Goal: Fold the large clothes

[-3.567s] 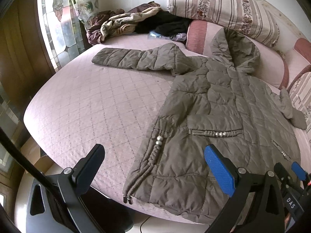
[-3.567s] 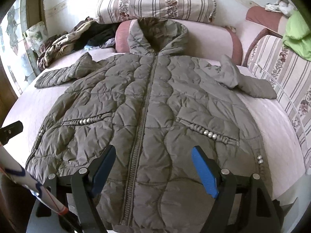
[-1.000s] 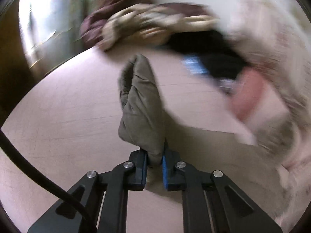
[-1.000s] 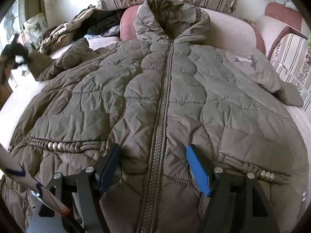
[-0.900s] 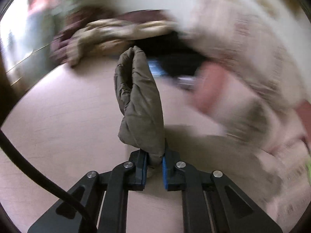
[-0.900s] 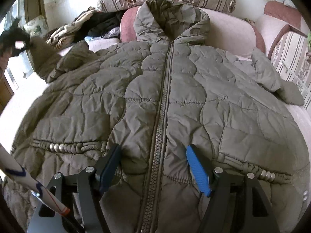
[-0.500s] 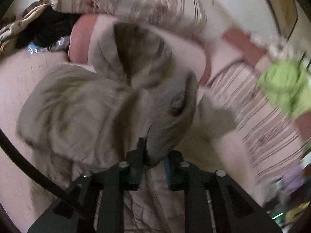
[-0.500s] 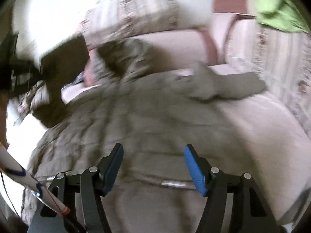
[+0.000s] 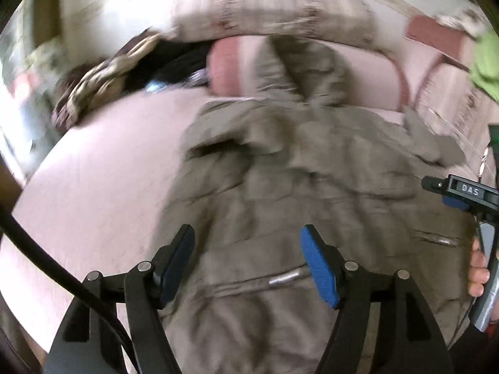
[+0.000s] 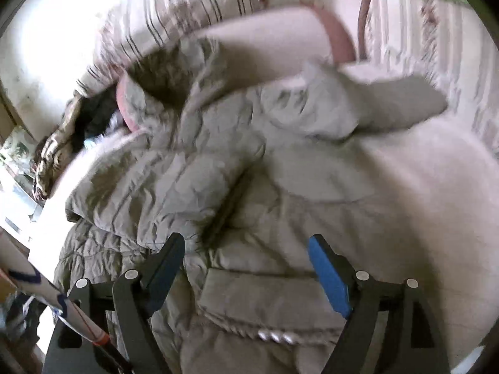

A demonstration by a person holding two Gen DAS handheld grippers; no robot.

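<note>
A large olive quilted coat (image 9: 280, 187) lies face up on the pink bed, hood toward the pillows. Its left sleeve (image 10: 162, 174) now lies folded across the chest; the other sleeve (image 10: 389, 106) still stretches out to the right. My left gripper (image 9: 246, 261) hovers over the coat's lower front, its jaws opening, nothing between the pads. My right gripper (image 10: 246, 268) hangs above the coat's right pocket area, jaws opening too and empty. In the left wrist view the right gripper (image 9: 461, 193) shows at the right edge, with a hand (image 9: 478, 274) on its handle. Both views are motion-blurred.
Striped pillows (image 10: 193, 9) and a pink bolster (image 9: 227, 68) line the head of the bed (image 9: 99, 193). A heap of other clothes (image 9: 103, 78) sits at the back left. A green cloth (image 9: 486, 62) lies at the far right.
My left gripper carried the left sleeve from the far left across onto the coat's chest, then let it go and opened. The right gripper swung toward the coat's right side.
</note>
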